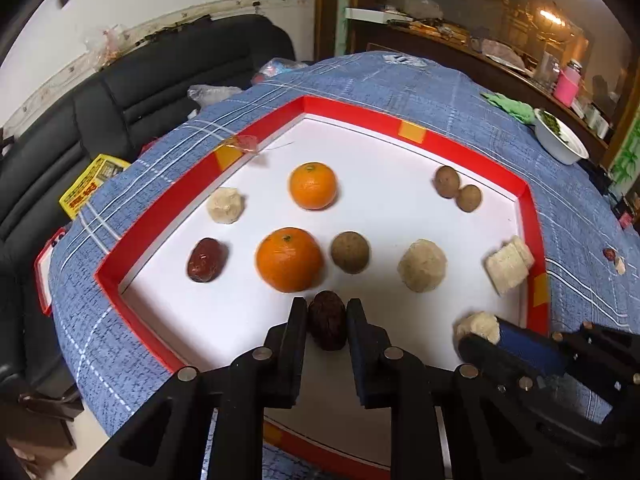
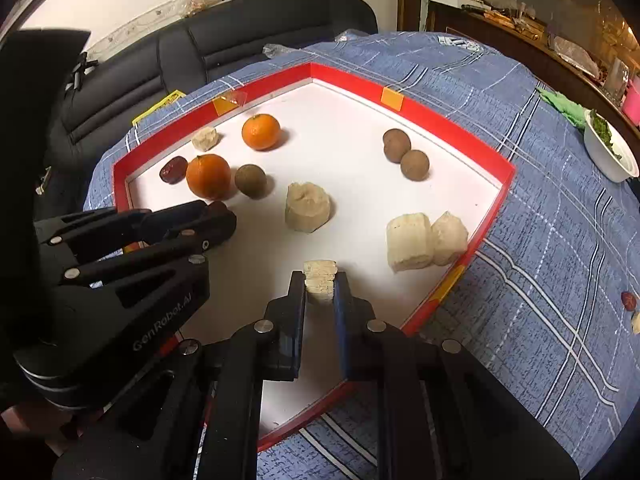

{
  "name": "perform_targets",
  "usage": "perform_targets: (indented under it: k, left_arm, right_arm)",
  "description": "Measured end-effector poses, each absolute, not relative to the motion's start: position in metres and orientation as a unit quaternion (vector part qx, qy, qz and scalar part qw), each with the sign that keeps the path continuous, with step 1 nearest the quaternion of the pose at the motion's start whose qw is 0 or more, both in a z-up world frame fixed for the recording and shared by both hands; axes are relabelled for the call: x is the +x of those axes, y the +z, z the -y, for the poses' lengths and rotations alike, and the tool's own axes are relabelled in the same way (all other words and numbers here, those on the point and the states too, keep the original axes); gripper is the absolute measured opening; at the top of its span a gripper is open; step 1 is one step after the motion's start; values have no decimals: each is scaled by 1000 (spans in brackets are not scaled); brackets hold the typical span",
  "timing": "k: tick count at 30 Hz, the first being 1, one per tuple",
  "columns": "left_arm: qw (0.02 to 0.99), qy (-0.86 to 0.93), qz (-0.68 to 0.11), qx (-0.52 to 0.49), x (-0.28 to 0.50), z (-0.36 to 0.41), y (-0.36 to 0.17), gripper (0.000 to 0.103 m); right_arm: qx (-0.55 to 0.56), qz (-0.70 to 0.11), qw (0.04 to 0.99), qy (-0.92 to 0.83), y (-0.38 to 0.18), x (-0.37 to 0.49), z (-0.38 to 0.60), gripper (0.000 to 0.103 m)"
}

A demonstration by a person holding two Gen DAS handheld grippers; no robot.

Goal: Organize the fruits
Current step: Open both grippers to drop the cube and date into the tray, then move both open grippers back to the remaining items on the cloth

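Two grippers: both reach down into the red-rimmed tray (image 1: 160, 216) on the blue checked cloth (image 1: 440, 84).
Left gripper (image 1: 327, 312): a dark date (image 1: 327, 325) sits between its fingers, low over the white tray floor; whether the pads press on it or stand just clear cannot be told.
Right gripper (image 2: 320, 284): pressed together on a pale ridged chunk (image 2: 319, 280), near the tray's right rim; the left view shows its blue-padded fingers with the chunk at the tips.
Oranges: near orange (image 1: 289, 259) just beyond the dark date; far orange (image 1: 313, 185) behind it, apart.
Red date (image 1: 206, 260): left of the near orange, close but not touching.
Brown balls: single ball (image 1: 350, 252) just right of the near orange; a pair (image 1: 458, 188) touching each other toward the far right corner.
Pale lumps: one (image 1: 225, 205) left of the far orange; one (image 1: 421, 265) right of the single ball; two blocks (image 2: 426, 240) side by side and touching against the right rim.
Off the tray: a white bowl (image 1: 560, 140) with greens on the cloth at far right; a small red piece (image 2: 629, 300) and a pale bit on the cloth right of the tray.
Behind: a black sofa (image 1: 160, 76).
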State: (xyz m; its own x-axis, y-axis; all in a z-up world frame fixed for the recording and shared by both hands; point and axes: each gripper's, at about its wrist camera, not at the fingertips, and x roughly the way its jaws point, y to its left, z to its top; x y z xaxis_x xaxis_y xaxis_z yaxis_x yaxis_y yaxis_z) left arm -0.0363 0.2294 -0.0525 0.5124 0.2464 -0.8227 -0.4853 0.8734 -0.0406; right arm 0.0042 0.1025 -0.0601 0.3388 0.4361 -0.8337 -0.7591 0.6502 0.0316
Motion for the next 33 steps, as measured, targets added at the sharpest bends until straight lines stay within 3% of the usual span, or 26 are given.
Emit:
perform_targets:
  k: [2,3,5,7,15,22,28,33]
  left_arm:
    - [853,224,-450,-139,-37,-233,-52,49]
    - [850,226,-454,-143,-38,-235,-53,56]
    - [851,221,-453,-145,-39,-236,-52,61]
    - [845,230,-462,-139,-38,-235,-51,65]
    - [842,245,-451,-167,-49,-237,-42,66]
    - [868,286,-361,-185,-59,-226,-6,65]
    - [904,227,-322,-168,-33,-172,13,66]
    - [918,150,-349,-112,13,-106,5,66]
  right_arm:
    - [-192,-438,794,374,-62,2,-104,18]
    - [-198,-438,794,372,-62,1,-105,30]
    - [-200,-435,795,371,-61,-1,-104,43]
    - [-203,-430,798,370,-58,-3,-104,46]
    - [-178,-412,818,359,-37,2,-79,51]
    - [-120,-395,853,321,-17,22,-16,51]
    - [-63,-400,882,240,-16,58,76,50]
    - [-28,-416,897,150,-29,92,157,50]
